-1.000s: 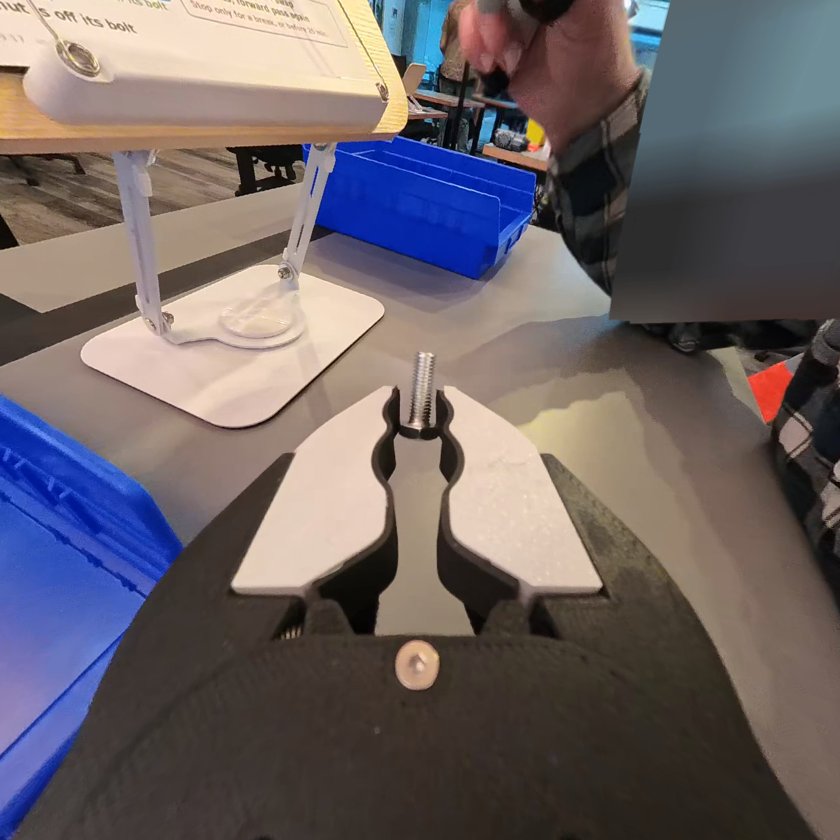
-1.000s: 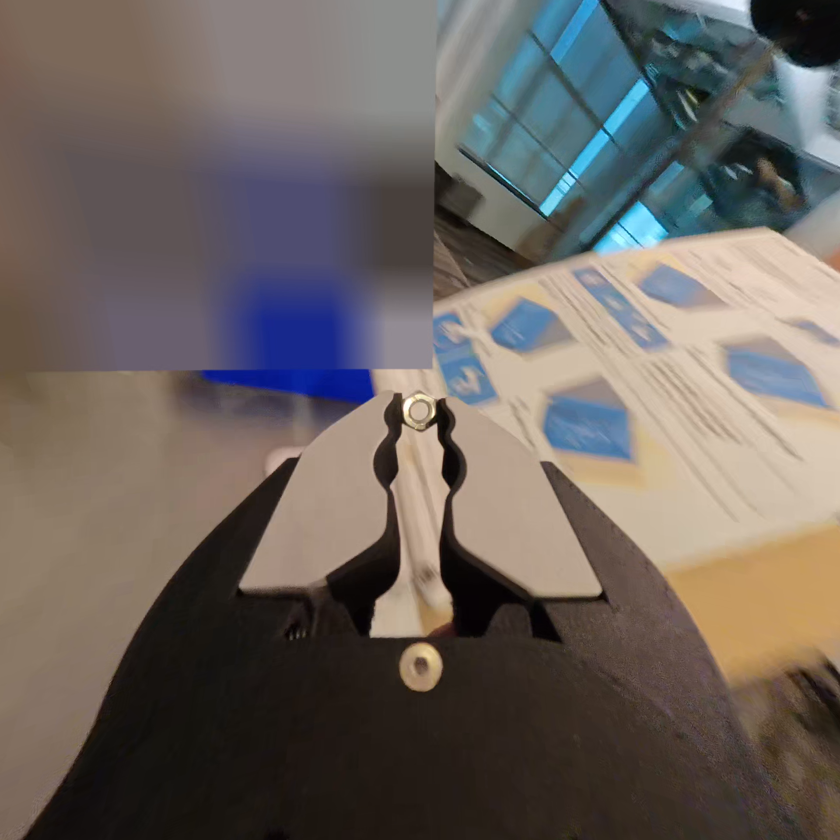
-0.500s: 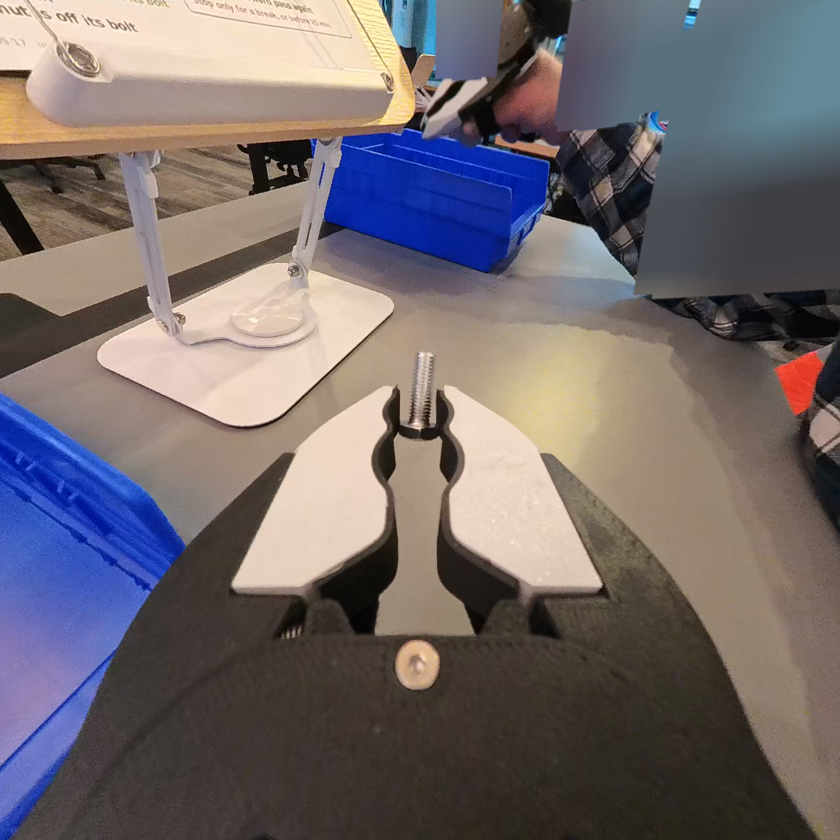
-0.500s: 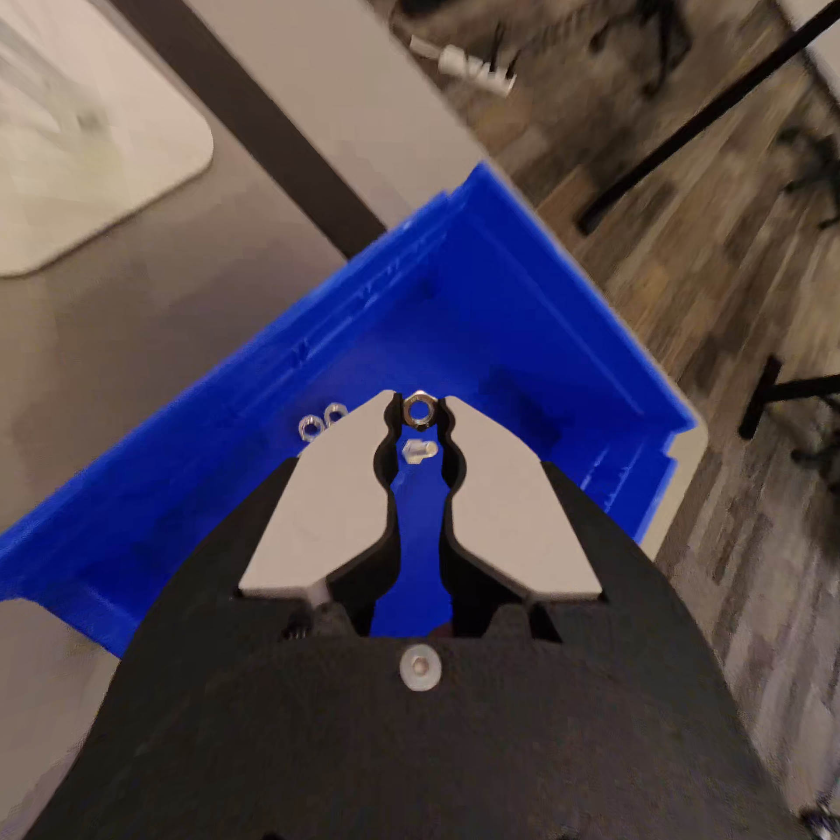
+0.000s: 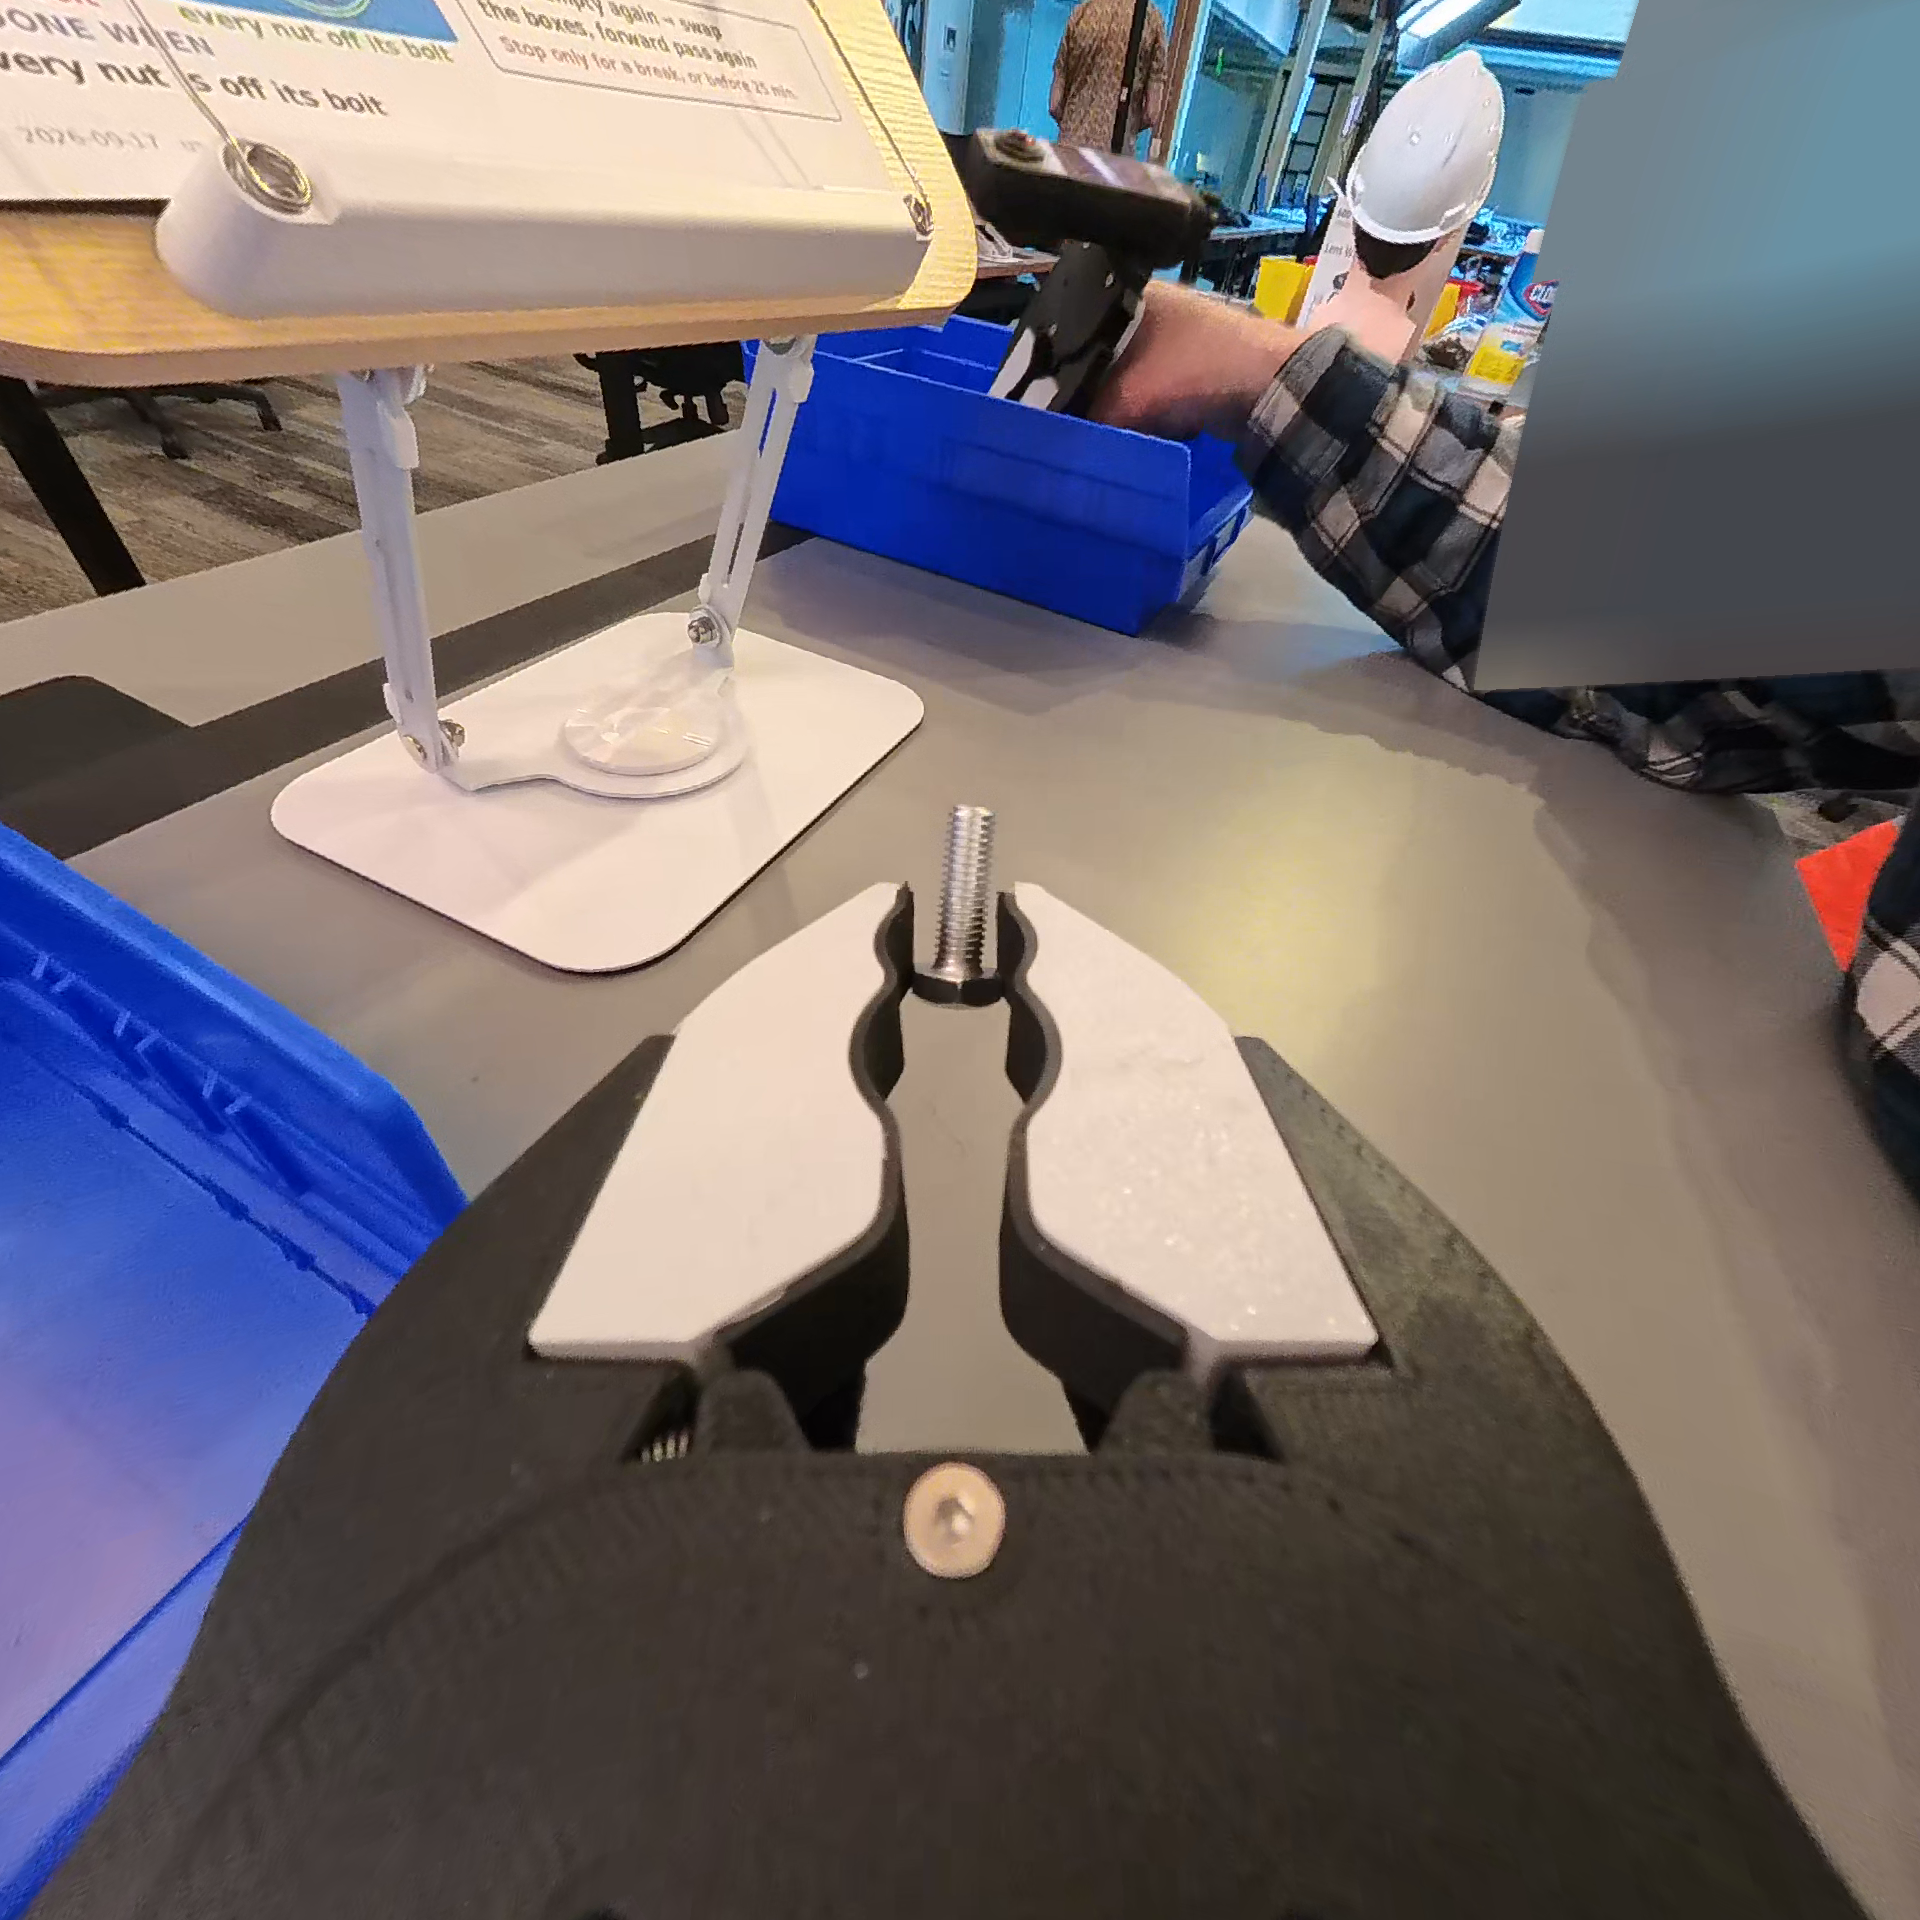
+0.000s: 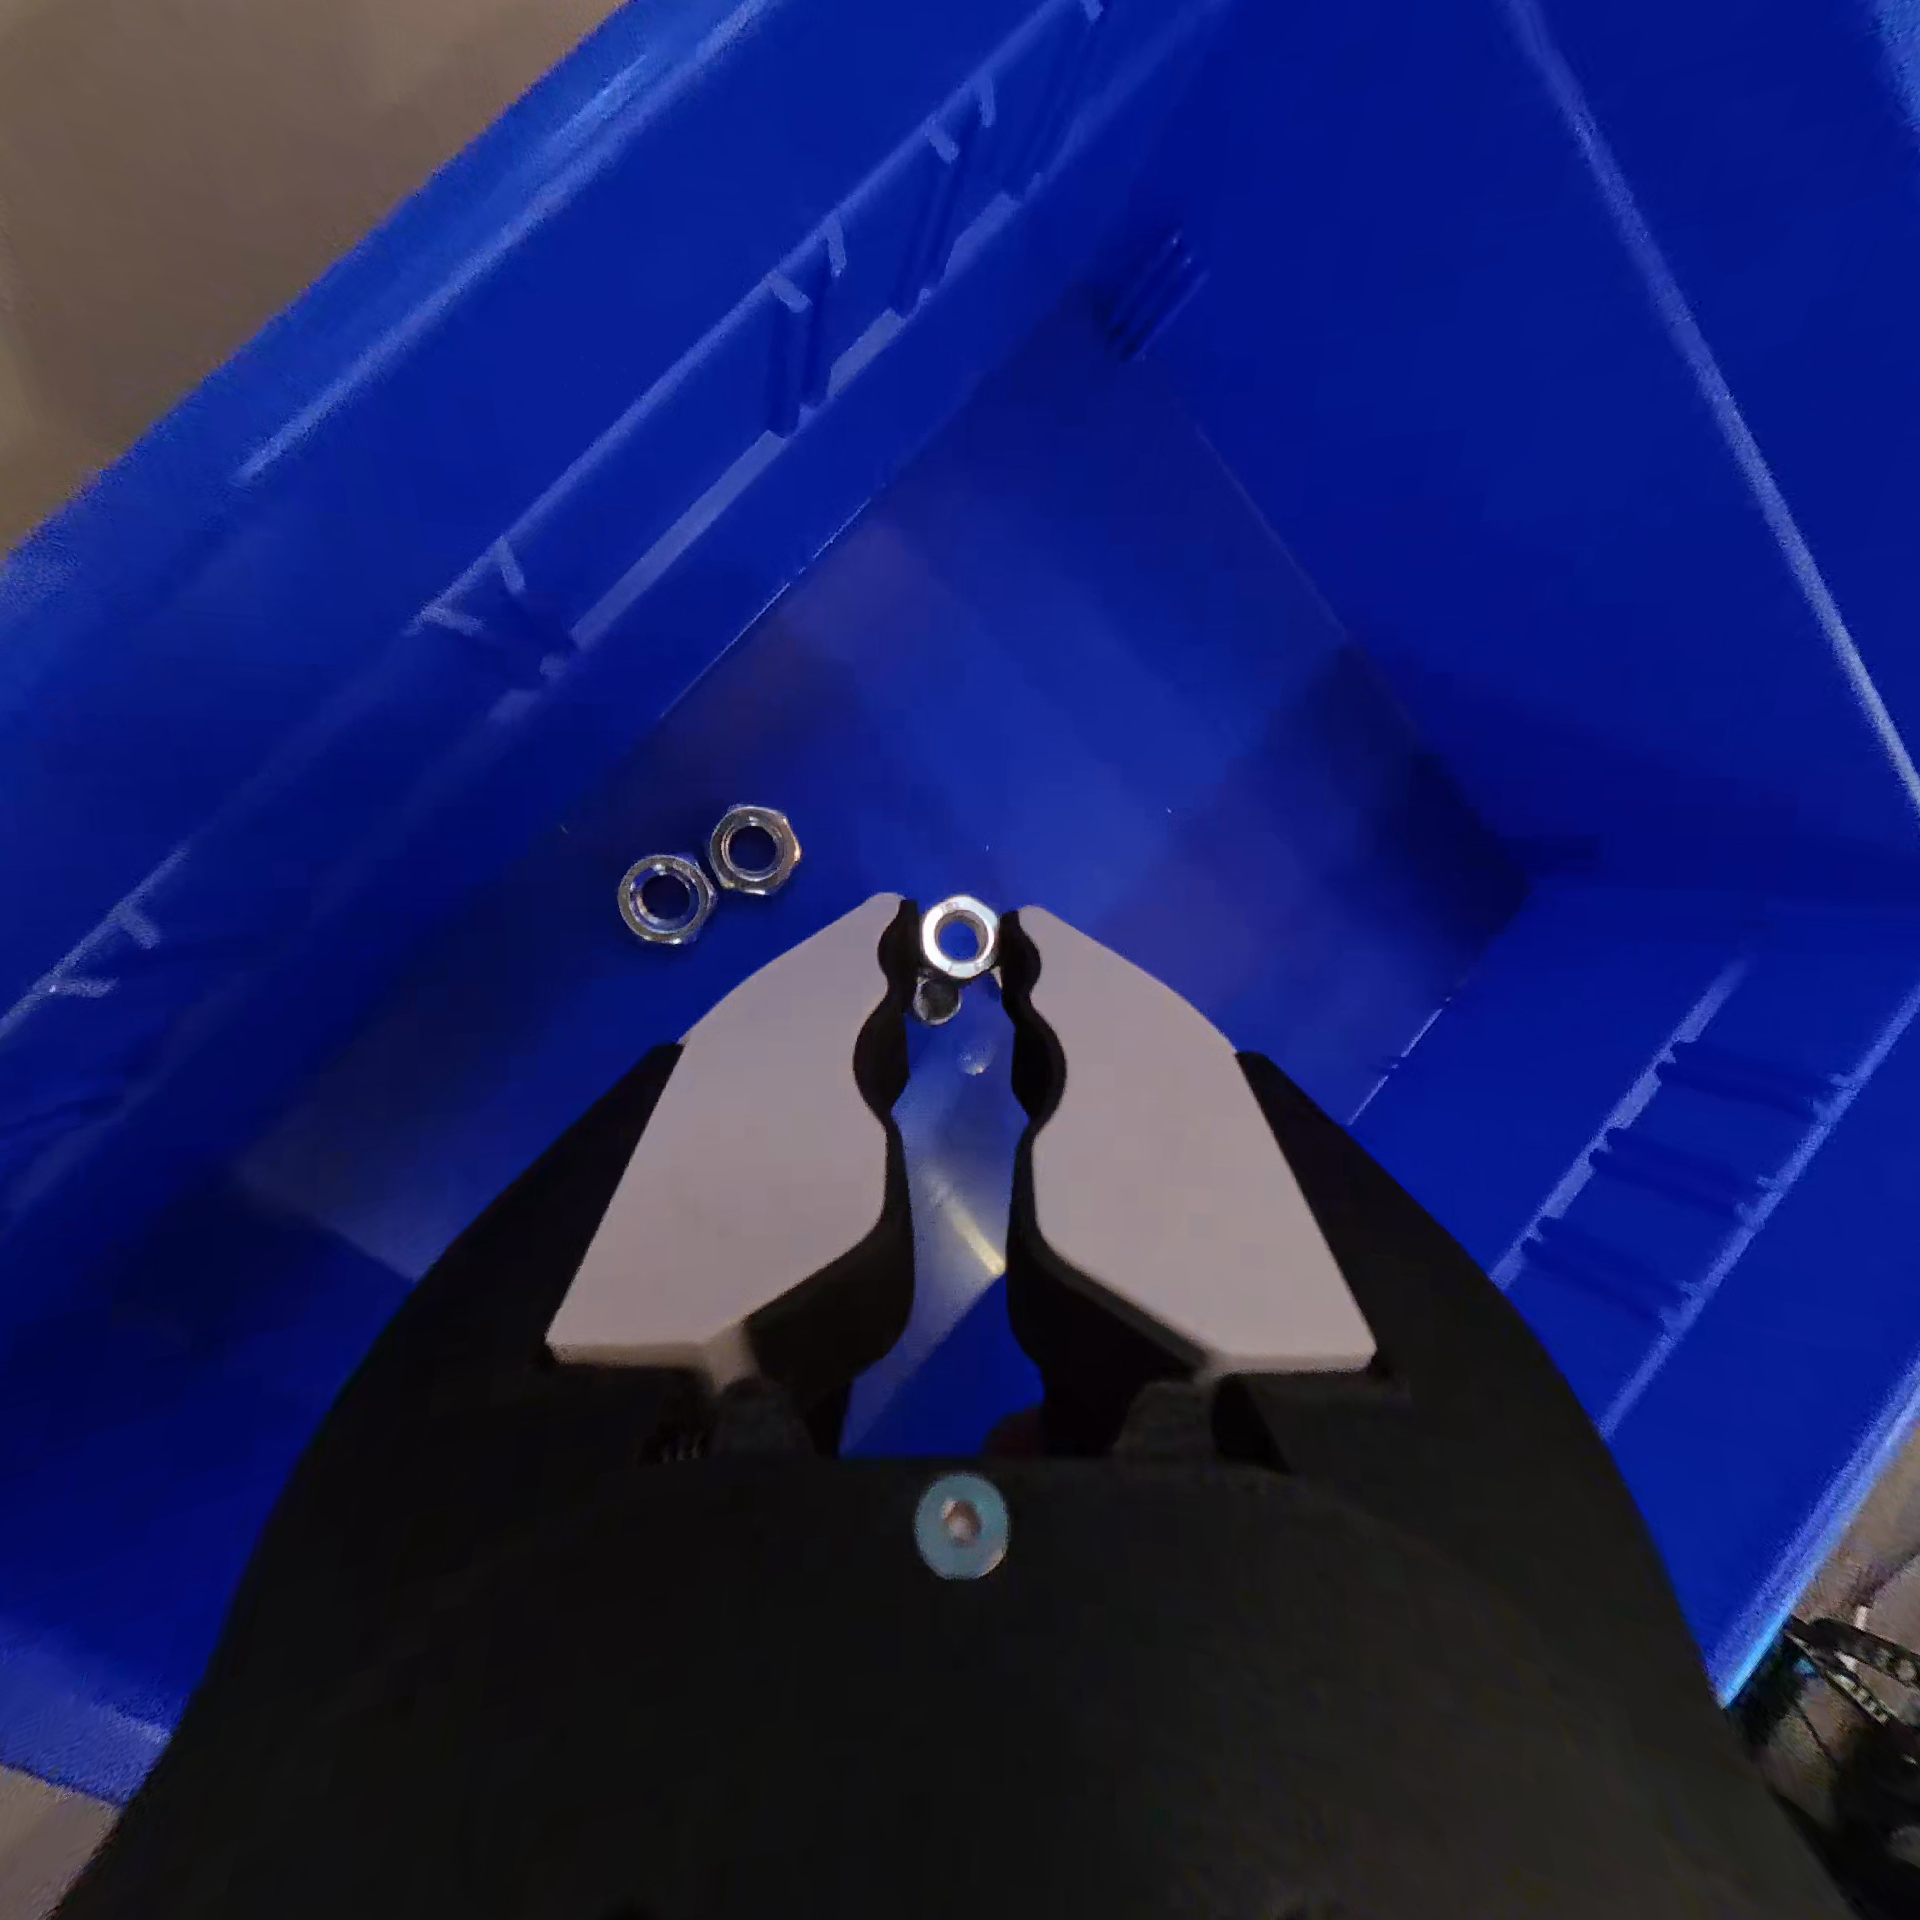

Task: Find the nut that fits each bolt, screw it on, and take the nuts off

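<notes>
**Nut hanging over the bin, bolt waiting upright**

The left gripper (image 5: 956,951) is clamping a hex bolt (image 5: 964,894) by its head, threaded shank pointing up beyond the tips. The right gripper (image 6: 961,940) is pinching a small hex nut (image 6: 960,937), bore facing the camera, over the blue bin (image 6: 1351,520); two larger nuts (image 6: 707,871) are lying ahead-left.

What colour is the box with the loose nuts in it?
Bright blue. The box shows best in the right wrist view, nuts on its floor.

Blue bins (image 5: 997,488), a grey counter (image 5: 1299,935), a white stand (image 5: 582,862), silver nuts (image 6: 753,847) and bolt (image 5: 966,883), a black-and-white plaid sleeve (image 5: 1371,488).
</notes>
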Tool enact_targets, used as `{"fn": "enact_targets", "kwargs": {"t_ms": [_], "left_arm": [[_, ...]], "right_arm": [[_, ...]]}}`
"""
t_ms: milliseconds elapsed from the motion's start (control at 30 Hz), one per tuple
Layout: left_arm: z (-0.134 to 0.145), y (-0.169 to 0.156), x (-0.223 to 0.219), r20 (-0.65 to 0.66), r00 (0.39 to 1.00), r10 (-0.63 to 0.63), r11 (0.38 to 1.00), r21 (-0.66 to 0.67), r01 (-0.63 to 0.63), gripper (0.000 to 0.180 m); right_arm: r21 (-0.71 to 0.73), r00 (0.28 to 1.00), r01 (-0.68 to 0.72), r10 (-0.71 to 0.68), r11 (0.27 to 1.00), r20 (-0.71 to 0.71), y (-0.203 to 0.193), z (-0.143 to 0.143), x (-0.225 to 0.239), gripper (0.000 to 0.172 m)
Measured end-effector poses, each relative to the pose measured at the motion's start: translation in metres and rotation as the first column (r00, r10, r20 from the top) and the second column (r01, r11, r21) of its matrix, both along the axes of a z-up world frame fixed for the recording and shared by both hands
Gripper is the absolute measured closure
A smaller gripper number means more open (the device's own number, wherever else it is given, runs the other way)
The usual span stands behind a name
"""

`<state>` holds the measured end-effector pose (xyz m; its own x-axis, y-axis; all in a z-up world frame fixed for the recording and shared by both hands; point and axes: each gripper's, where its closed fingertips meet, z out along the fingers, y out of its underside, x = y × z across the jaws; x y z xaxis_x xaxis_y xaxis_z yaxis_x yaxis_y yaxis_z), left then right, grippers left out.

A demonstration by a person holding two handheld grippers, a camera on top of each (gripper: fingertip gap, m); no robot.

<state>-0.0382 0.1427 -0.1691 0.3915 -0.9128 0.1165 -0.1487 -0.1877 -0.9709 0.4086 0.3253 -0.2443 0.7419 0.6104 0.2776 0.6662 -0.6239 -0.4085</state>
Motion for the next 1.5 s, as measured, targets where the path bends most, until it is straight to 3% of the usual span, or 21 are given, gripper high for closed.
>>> {"fn": "enact_targets", "kwargs": {"t_ms": [267,967,1033,1067,1200,1300,1400,1500], "left_arm": [[0.0,0.0,0.001,0.0,1.0,-0.004,1.0,0.002,0.004,0.166],[0.004,0.0,0.0,0.013,1.0,0.001,1.0,0.016,-0.002,0.166],[0.005,0.0,-0.001,0.013,1.0,0.006,1.0,0.023,-0.007,0.166],[0.006,0.0,-0.001,0.013,1.0,0.009,1.0,0.029,-0.01,0.166],[0.009,0.001,-0.004,0.019,1.0,0.024,0.998,0.051,-0.025,0.166],[0.012,0.0,-0.004,0.025,0.999,0.026,0.998,0.06,-0.028,0.166],[0.015,-0.001,-0.001,0.065,0.998,0.01,0.999,0.038,-0.013,0.166],[0.017,-0.001,0.002,0.055,0.998,0.028,0.997,0.072,-0.032,0.166]], "right_arm": [[-0.052,1.0,0.012,-0.012,0.999,-0.004,-0.002,-0.016,0.004,0.156],[-0.038,0.998,0.045,-0.047,0.998,-0.036,0.001,-0.013,0.015,0.155],[-0.031,0.998,0.054,-0.055,0.998,-0.039,0.001,-0.009,0.016,0.139],[-0.018,0.998,0.062,-0.063,0.998,-0.032,0.002,-0.005,0.017,0.134],[0.061,0.996,0.086,-0.087,0.994,0.013,0.003,0.024,0.023,0.137],[0.211,0.994,0.087,-0.099,0.974,0.049,0.001,0.073,0.019,0.14],[0.393,1.0,-0.011,0.003,0.92,0.02,-0.011,0.136,-0.027,0.145],[0.492,0.96,-0.198,0.268,0.848,-0.076,-0.045,0.177,-0.116,0.149]]}}
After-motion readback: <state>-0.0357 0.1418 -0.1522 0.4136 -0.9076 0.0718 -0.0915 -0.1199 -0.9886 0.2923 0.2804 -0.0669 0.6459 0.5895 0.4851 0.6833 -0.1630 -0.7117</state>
